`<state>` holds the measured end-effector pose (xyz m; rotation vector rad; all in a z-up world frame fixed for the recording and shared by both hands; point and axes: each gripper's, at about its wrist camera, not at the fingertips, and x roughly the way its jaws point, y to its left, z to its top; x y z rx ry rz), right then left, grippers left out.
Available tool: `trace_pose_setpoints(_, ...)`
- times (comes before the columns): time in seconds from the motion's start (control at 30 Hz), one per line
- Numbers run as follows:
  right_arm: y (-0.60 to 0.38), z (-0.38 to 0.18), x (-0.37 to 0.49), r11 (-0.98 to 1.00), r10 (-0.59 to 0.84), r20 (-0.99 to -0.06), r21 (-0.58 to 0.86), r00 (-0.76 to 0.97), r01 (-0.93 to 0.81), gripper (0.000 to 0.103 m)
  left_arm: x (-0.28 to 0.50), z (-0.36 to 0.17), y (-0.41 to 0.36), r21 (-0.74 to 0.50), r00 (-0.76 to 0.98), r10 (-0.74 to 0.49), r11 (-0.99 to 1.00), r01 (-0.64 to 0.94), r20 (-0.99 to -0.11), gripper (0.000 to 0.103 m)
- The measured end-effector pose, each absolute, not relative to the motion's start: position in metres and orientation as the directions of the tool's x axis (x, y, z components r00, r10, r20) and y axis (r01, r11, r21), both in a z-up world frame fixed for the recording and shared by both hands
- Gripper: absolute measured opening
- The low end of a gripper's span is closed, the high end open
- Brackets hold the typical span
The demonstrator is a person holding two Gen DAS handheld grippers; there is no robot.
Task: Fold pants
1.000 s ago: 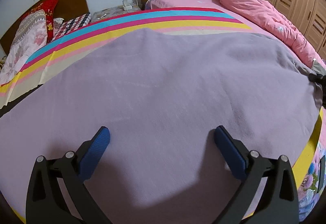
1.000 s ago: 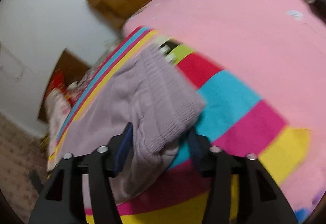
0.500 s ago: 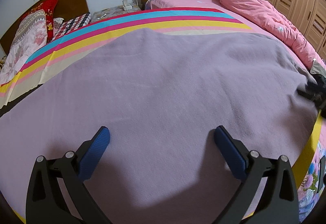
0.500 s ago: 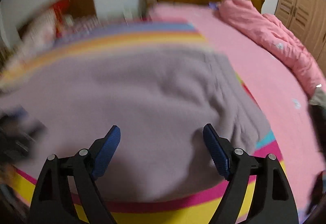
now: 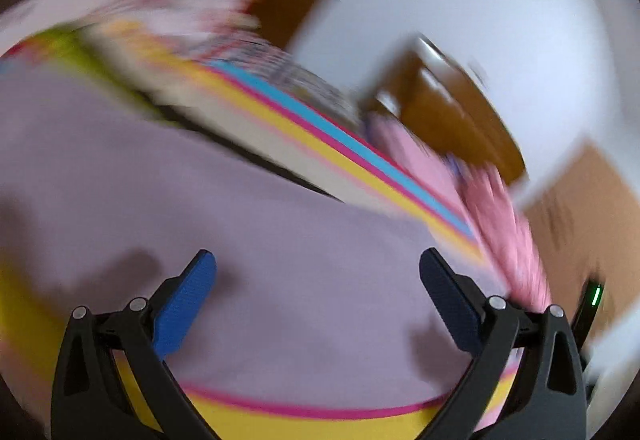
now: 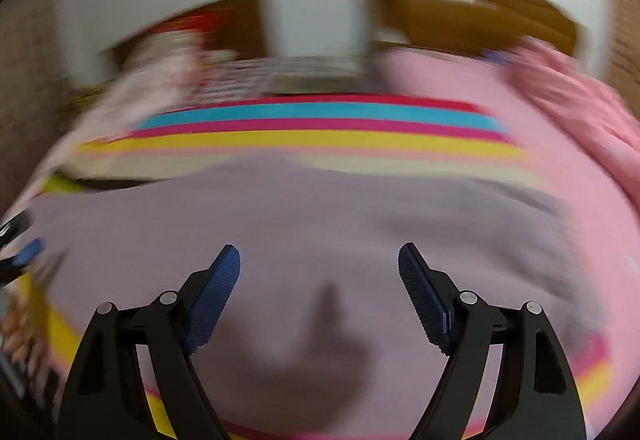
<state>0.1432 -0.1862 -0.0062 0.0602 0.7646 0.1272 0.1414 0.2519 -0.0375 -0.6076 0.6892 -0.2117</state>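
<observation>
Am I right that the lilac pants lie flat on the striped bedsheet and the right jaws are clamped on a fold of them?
Not quite. The right wrist view shows the right gripper with its jaws wide apart and nothing between them. The lilac pants do lie flat on the striped bedsheet.

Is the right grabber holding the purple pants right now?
No. The right gripper has its blue pads wide apart with nothing between them, and the purple pants lie flat on the bed beneath.
</observation>
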Motion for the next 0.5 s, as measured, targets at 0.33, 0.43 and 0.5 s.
trace_pose_setpoints(0.33,0.057,-0.023,0.181,0.8,0.45,-0.698,0.039,0.557,-0.598,0.077,0.105,-0.095,0.48,-0.756,0.811,-0.186,0.521,-0.397,-0.555,0.092)
trace_pose_setpoints(0.43,0.068,-0.041,0.193,0.825,0.394,-0.727,0.01,0.563,-0.565,0.079,0.113,-0.103,0.489,-0.77,0.811,-0.215,0.511,-0.381,-0.544,0.085)
trace_pose_setpoints(0.5,0.06,-0.054,0.201,0.841,0.38,-0.76,0.045,0.528,-0.54,0.08,0.121,-0.105,0.489,-0.774,0.815,-0.221,0.513,-0.37,-0.536,0.085)
